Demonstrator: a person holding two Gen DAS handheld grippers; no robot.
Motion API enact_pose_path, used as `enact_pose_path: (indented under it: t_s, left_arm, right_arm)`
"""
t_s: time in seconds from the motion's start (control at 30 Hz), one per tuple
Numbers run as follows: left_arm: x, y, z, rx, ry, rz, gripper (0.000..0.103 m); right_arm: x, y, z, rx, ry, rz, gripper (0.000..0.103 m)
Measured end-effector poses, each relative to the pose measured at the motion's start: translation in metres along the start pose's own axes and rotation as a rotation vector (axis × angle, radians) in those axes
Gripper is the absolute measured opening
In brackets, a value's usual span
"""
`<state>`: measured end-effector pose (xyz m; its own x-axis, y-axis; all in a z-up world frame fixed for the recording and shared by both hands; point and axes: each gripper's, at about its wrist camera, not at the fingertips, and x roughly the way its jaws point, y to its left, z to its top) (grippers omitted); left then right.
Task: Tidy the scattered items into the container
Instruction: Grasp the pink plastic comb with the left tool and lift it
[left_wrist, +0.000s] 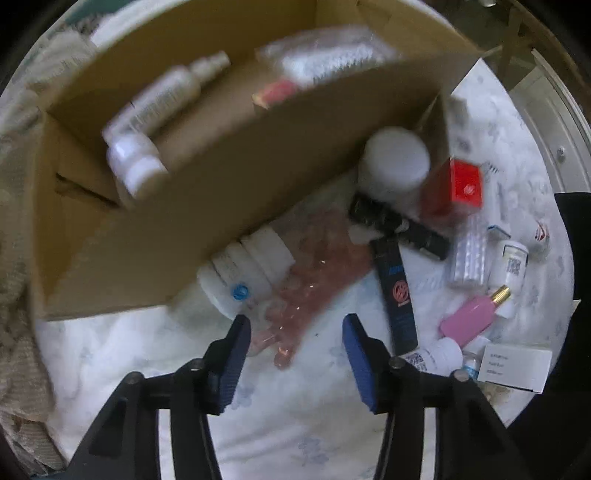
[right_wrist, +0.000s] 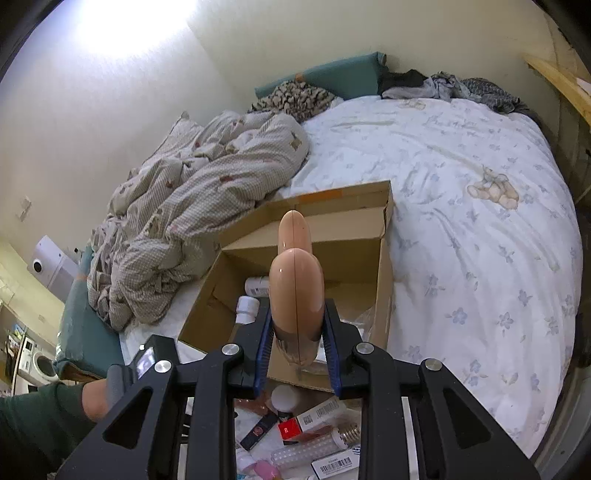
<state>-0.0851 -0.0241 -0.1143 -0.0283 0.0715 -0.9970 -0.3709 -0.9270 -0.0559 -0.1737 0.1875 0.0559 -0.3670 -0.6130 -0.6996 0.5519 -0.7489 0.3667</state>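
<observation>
A bed sheet (right_wrist: 461, 206) with blue flowers and a bear print covers the bed. A crumpled quilt (right_wrist: 192, 206) lies on its left side. A green pillow (right_wrist: 332, 77) and dark clothes (right_wrist: 461, 88) lie at the far end.

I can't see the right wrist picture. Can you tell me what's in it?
The right hand-held gripper is shut on a shiny peach-coloured object, above an open cardboard box on a bed. Small bottles and packets lie scattered below.

Cardboard box (left_wrist: 207, 206) wall blocks left; bedsheet (left_wrist: 288, 424) clear.
</observation>
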Motion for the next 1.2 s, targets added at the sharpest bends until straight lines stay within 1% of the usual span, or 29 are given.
enact_pose_path:
  t_s: [0.03, 0.07, 0.13, 0.2, 0.23, 0.27, 0.33, 0.37, 0.43, 0.5, 0.63, 0.7, 0.73, 0.77, 0.87, 0.9, 0.93, 1.0, 1.03, 1.07, 1.1, 1.13, 1.17, 1.2]
  left_arm:
    - [0.006, 0.000, 0.001, 0.007, 0.017, -0.001, 0.056]
    - [0.012, -0.001, 0.001, 0.024, 0.031, 0.017, 0.059]
    - [0.021, -0.002, 0.003, 0.045, 0.046, 0.043, 0.069]
    - [0.020, 0.003, 0.005, 0.023, 0.025, 0.021, 0.070]
    - [0.020, 0.005, 0.006, 0.012, 0.015, 0.009, 0.065]
    - [0.019, 0.007, 0.006, 0.003, 0.005, -0.001, 0.047]
    - [0.015, 0.004, 0.002, 0.013, 0.004, -0.011, 0.031]
    - [0.013, 0.002, 0.000, 0.019, 0.004, -0.016, 0.019]
    - [0.005, -0.010, -0.005, 0.061, -0.004, -0.012, 0.015]
    - [-0.009, -0.017, -0.012, 0.069, -0.043, 0.003, 0.015]
    - [-0.056, -0.019, -0.018, 0.037, -0.180, -0.036, 0.014]
    - [-0.082, -0.016, -0.021, 0.002, -0.266, -0.062, 0.010]
    - [-0.093, -0.015, -0.023, -0.010, -0.308, -0.072, 0.000]
    - [-0.110, -0.012, -0.025, -0.030, -0.376, -0.097, 0.000]
    - [-0.152, -0.007, -0.019, -0.077, -0.524, -0.160, 0.000]
    - [-0.158, -0.001, -0.017, -0.104, -0.552, -0.189, 0.000]
    - [-0.161, 0.002, -0.009, -0.120, -0.558, -0.207, 0.000]
    - [-0.162, 0.008, -0.002, -0.130, -0.574, -0.190, 0.000]
    - [-0.159, 0.008, 0.004, -0.124, -0.569, -0.171, 0.000]
    - [-0.152, 0.007, 0.008, -0.118, -0.542, -0.162, 0.001]
    - [-0.144, 0.009, 0.010, -0.116, -0.496, -0.168, 0.003]
    - [-0.131, 0.008, 0.010, -0.114, -0.440, -0.165, 0.019]
    - [-0.119, 0.007, 0.011, -0.111, -0.386, -0.159, 0.046]
    - [-0.107, 0.005, 0.015, -0.106, -0.347, -0.131, 0.057]
  right_arm:
    - [0.003, 0.000, -0.001, -0.005, 0.008, -0.001, 0.027]
    - [0.005, 0.000, -0.001, -0.008, 0.016, -0.001, 0.027]
    - [0.009, 0.000, -0.003, -0.011, 0.028, 0.003, 0.027]
    - [0.011, 0.000, -0.004, -0.011, 0.037, 0.007, 0.027]
    - [0.012, 0.001, -0.005, -0.013, 0.041, 0.008, 0.027]
    - [0.013, 0.002, -0.005, -0.016, 0.043, 0.008, 0.027]
    - [0.014, 0.003, -0.004, -0.019, 0.044, 0.010, 0.027]
    - [0.014, 0.003, -0.003, -0.019, 0.043, 0.012, 0.027]
    - [0.014, 0.002, -0.001, -0.017, 0.039, 0.014, 0.027]
    - [0.014, 0.001, 0.000, -0.012, 0.038, 0.018, 0.027]
    - [0.014, -0.001, 0.000, -0.005, 0.038, 0.018, 0.027]
    - [0.014, -0.002, 0.000, -0.001, 0.034, 0.013, 0.027]
    - [0.013, -0.003, 0.000, 0.001, 0.033, 0.011, 0.027]
    - [0.013, -0.003, 0.001, 0.003, 0.032, 0.009, 0.027]
    - [0.015, -0.005, 0.001, 0.004, 0.031, 0.000, 0.027]
    - [0.017, -0.005, 0.000, 0.004, 0.034, -0.004, 0.027]
    - [0.019, -0.005, -0.001, 0.004, 0.041, -0.008, 0.027]
    - [0.025, -0.005, -0.003, 0.002, 0.057, -0.018, 0.027]
    - [0.028, -0.005, -0.003, 0.001, 0.063, -0.023, 0.027]
    - [0.030, -0.006, -0.004, 0.002, 0.067, -0.028, 0.027]
    - [0.032, -0.007, -0.004, 0.004, 0.069, -0.032, 0.027]
    - [0.033, -0.008, -0.003, 0.005, 0.070, -0.037, 0.027]
    - [0.034, -0.009, -0.003, 0.005, 0.073, -0.041, 0.027]
    - [0.035, -0.009, -0.003, 0.004, 0.076, -0.043, 0.027]
